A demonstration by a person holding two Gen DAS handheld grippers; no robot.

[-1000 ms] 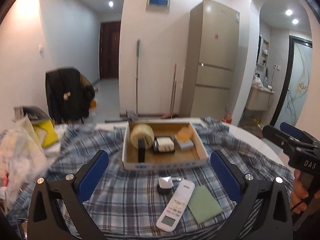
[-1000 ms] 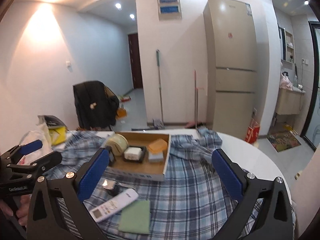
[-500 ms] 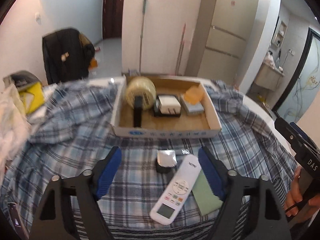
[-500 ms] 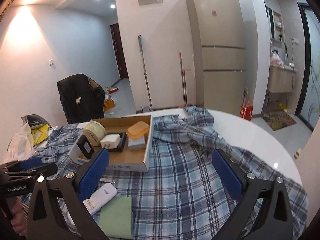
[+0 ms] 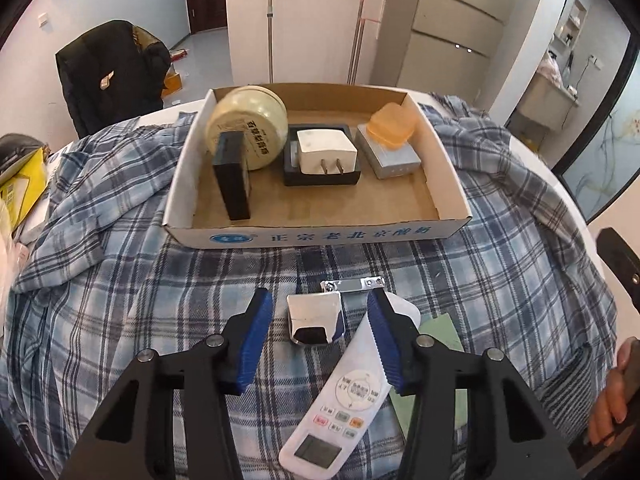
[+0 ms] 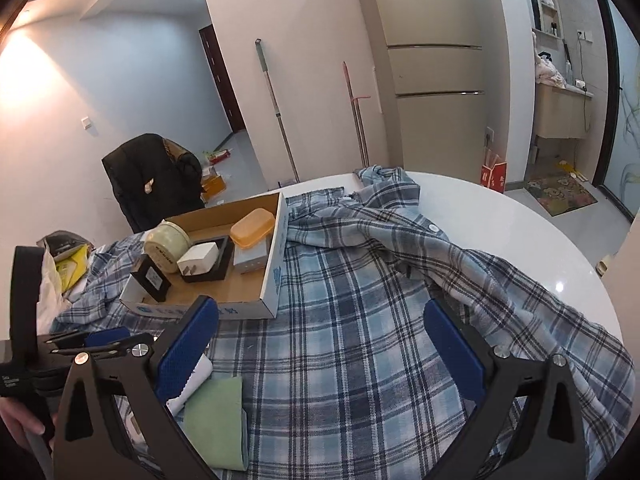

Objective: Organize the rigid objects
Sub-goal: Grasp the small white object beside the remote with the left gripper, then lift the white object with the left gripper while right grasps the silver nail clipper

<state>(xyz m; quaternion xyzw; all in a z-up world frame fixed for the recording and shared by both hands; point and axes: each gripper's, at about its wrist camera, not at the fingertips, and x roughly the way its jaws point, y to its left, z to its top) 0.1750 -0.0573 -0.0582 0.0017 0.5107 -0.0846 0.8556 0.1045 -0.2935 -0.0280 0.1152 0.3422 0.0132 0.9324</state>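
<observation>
My left gripper (image 5: 318,312) is open, its blue fingers on either side of a small shiny silver object (image 5: 314,320) lying on the plaid cloth, not touching it. A metal nail clipper (image 5: 354,285) lies just beyond it. A white remote (image 5: 340,400) and a green pad (image 5: 444,334) lie to the right. The cardboard box (image 5: 320,236) behind holds a round cream tin (image 5: 248,128), a black box (image 5: 234,176), a white charger (image 5: 326,152) on a black tray, and an orange case (image 5: 392,126) on a grey box. My right gripper (image 6: 320,344) is open and empty over the cloth.
The plaid shirt (image 6: 380,300) covers a round white table (image 6: 500,220). Bags and a yellow package (image 5: 18,184) sit at the left edge. A chair with a black jacket (image 5: 112,72) stands behind, and a fridge (image 6: 432,68) farther back.
My left gripper moved forward and down and narrowed its opening around the silver object. My right gripper shifted right and lower; the box now sits further left in its view.
</observation>
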